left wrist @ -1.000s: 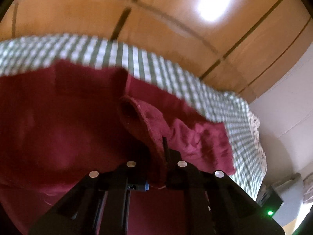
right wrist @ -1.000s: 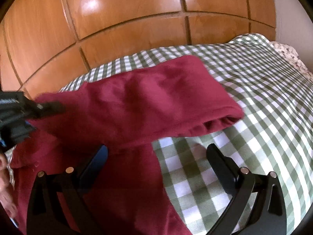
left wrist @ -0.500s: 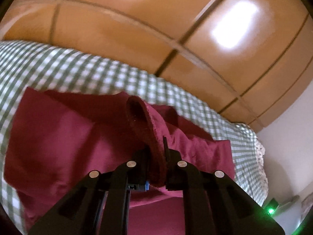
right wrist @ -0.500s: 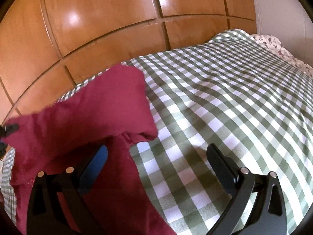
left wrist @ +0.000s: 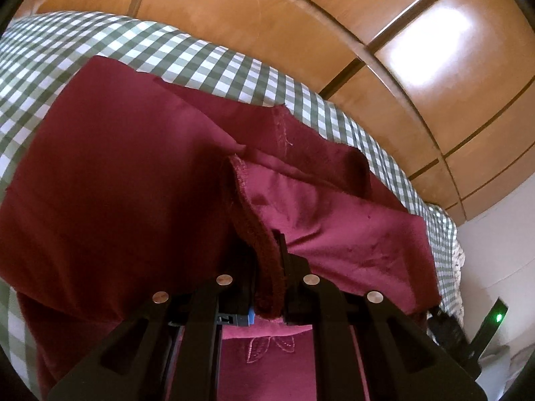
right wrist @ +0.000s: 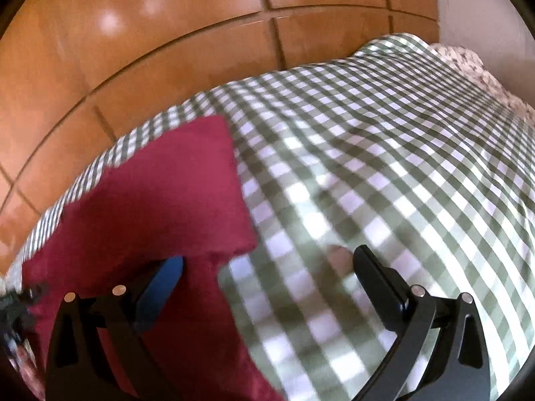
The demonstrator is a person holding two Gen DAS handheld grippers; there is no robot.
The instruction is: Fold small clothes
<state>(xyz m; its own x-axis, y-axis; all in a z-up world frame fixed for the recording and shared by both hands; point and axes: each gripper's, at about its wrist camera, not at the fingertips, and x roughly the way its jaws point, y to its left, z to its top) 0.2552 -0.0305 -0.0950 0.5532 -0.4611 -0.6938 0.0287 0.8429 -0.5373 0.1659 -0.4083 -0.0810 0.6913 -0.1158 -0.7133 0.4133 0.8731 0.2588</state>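
A dark red garment (left wrist: 127,180) lies on a green-and-white checked bedspread (left wrist: 100,53). My left gripper (left wrist: 267,267) is shut on a thick hem edge of the garment and holds it over the cloth. A folded layer (left wrist: 334,220) lies to the right. In the right wrist view the garment (right wrist: 167,200) fills the left half. My right gripper (right wrist: 267,267) is open and empty, low over the garment's right edge and the bedspread (right wrist: 384,150).
A glossy wooden panelled headboard (left wrist: 301,26) runs behind the bed and also shows in the right wrist view (right wrist: 133,40). A floral fabric (right wrist: 468,63) lies at the far right. A black device with a green light (left wrist: 495,317) sits at the lower right.
My left gripper has carried the hem leftward, folding the garment over itself. In the right wrist view the garment's folded part has drawn away to the left, baring more bedspread.
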